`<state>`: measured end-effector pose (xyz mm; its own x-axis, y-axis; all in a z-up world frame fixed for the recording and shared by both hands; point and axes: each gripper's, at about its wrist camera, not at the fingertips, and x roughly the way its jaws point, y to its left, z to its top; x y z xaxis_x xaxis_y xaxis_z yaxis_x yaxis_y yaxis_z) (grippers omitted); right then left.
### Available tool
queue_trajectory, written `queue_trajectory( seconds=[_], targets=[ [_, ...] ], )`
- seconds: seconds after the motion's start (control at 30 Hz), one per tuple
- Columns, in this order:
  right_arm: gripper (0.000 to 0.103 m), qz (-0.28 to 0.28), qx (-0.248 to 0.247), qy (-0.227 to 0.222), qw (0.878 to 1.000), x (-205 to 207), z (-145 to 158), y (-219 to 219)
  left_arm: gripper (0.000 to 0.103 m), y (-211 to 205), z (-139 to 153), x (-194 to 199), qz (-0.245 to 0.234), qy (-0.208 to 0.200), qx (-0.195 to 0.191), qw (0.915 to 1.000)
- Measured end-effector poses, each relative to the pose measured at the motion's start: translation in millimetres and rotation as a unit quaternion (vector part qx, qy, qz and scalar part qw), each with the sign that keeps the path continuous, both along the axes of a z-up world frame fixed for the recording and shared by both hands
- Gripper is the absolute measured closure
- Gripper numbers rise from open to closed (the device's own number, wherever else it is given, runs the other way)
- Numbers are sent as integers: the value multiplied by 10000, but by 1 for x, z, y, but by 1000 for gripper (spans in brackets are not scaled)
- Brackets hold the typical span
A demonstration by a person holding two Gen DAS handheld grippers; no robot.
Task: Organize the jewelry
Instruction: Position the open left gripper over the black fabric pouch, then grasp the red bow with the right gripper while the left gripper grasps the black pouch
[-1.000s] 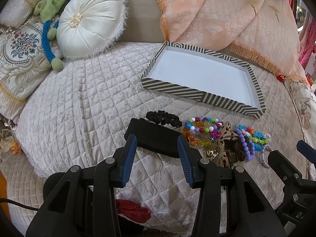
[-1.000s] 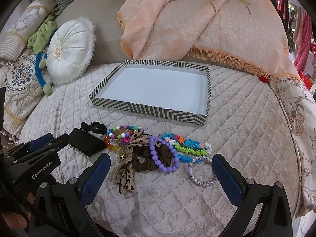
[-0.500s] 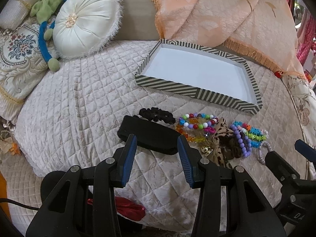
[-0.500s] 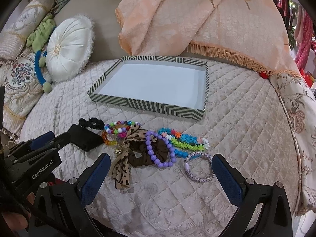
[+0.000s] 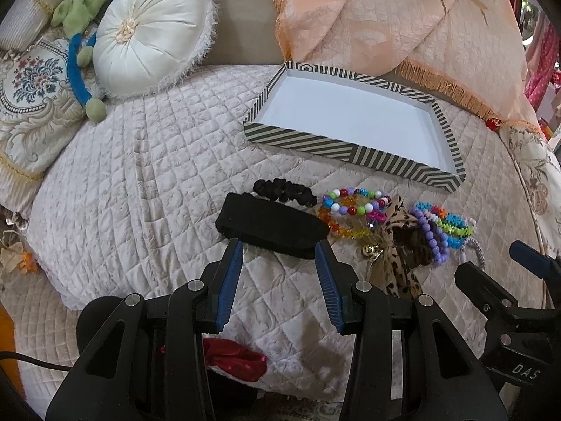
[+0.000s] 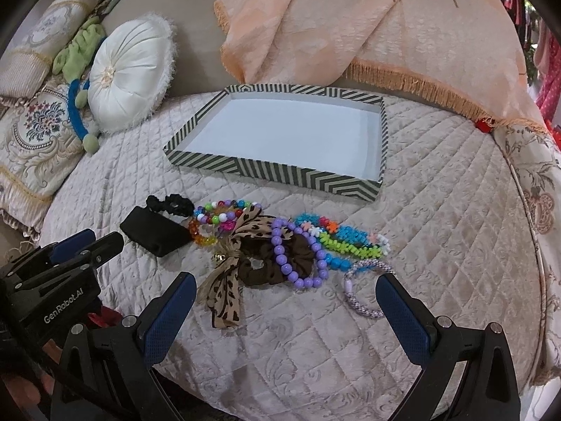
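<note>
On the quilted bed lies a row of jewelry in front of an empty striped tray (image 5: 350, 151) (image 6: 273, 170). From the left come a wide black band (image 5: 270, 226) (image 6: 154, 236), a black scrunchie (image 5: 284, 191), a multicolour bead bracelet (image 5: 354, 203) (image 6: 224, 215), a leopard bow scrunchie (image 6: 228, 280), a purple bead bracelet (image 6: 298, 256), blue and green flower bracelets (image 6: 350, 242) and a lilac woven bracelet (image 6: 361, 287). My left gripper (image 5: 278, 245) is open just short of the black band. My right gripper (image 6: 284, 280) gapes wide over the bow and lilac bracelet, holding nothing.
A round white cushion (image 5: 150, 31), embroidered pillows (image 5: 31, 80) and a green and blue plush toy (image 5: 84, 10) crowd the back left. A peach fringed throw (image 5: 385, 17) hangs behind the tray. Something red (image 5: 231, 354) lies below the bed's front edge.
The jewelry and tray sit slightly higher in both views than before. Both grippers' jaws stand as wide as they did, and nothing has been taken hold of.
</note>
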<state>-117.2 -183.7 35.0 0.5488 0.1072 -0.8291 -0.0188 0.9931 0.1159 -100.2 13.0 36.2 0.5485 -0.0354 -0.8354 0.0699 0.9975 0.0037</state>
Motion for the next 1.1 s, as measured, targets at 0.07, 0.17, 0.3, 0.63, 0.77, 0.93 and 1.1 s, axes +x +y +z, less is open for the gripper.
queue_trajectory(
  seconds=[0.07,0.17,0.3,0.63,0.77,0.93,1.1],
  targets=[
    [1,42,8,5,10000,-1,0,2,61,1,-1,-2,3,20,17,10000],
    [1,64,23,-4,10000,-2,0,2,61,2,-2,-5,7,45,53,10000],
    [1,58,35,-10,10000,-3,0,1,61,6,-3,-7,19,90,68,9999],
    [1,233,68,68,9997,-4,-5,5,61,17,-5,-10,52,191,33,9998],
    [1,459,190,74,9987,-5,-10,9,61,24,-5,-3,43,268,-67,9996],
    [1,1563,305,46,9872,-12,-22,36,61,41,2,24,-58,432,-286,9986],
    [1,2889,339,66,9567,-22,-42,79,61,63,8,42,199,424,-321,9984]
  ],
)
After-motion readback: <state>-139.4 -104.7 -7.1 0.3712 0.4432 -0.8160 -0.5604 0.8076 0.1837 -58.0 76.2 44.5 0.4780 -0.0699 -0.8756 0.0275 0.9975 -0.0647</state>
